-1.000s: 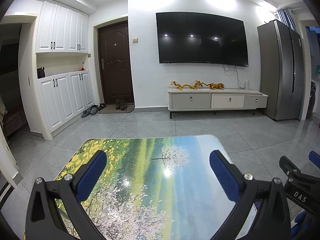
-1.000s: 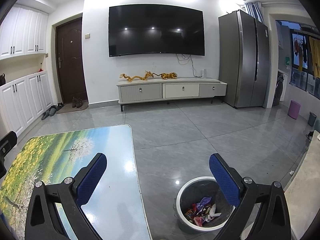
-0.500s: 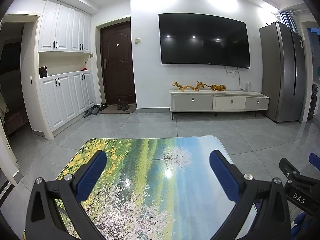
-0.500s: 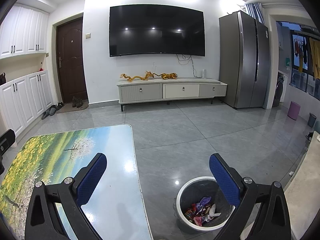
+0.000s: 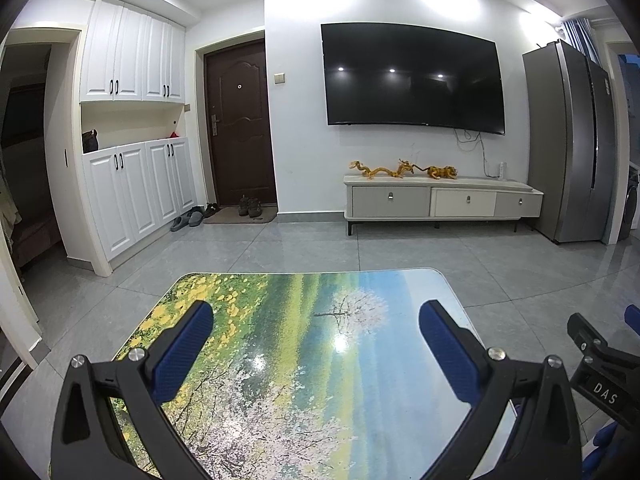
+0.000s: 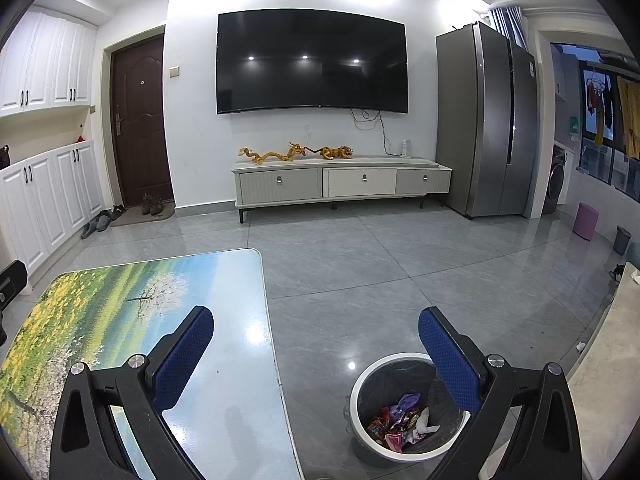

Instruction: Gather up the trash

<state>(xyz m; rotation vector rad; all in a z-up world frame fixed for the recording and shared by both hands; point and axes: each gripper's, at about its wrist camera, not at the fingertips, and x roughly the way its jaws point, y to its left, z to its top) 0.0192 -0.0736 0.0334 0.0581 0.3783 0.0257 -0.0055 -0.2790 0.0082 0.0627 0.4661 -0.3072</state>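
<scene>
A white trash bin [image 6: 404,408] with a dark liner stands on the floor right of the table and holds several crumpled wrappers [image 6: 400,420]. My right gripper [image 6: 316,328] is open and empty, held above the table's right edge and the bin. My left gripper [image 5: 316,332] is open and empty above the landscape-printed table [image 5: 304,360]. No trash shows on the table top. The right gripper's body [image 5: 600,376] shows at the right edge of the left wrist view.
A TV cabinet [image 6: 340,184] with golden figurines stands under a wall TV. A grey fridge [image 6: 488,120] is at the right, white cupboards [image 5: 132,200] and a brown door [image 5: 240,128] at the left. A pale counter edge [image 6: 608,360] is at the right.
Both views have drifted slightly: the room sits a little lower and to the right in the left wrist view. Both grippers stay open and empty.
</scene>
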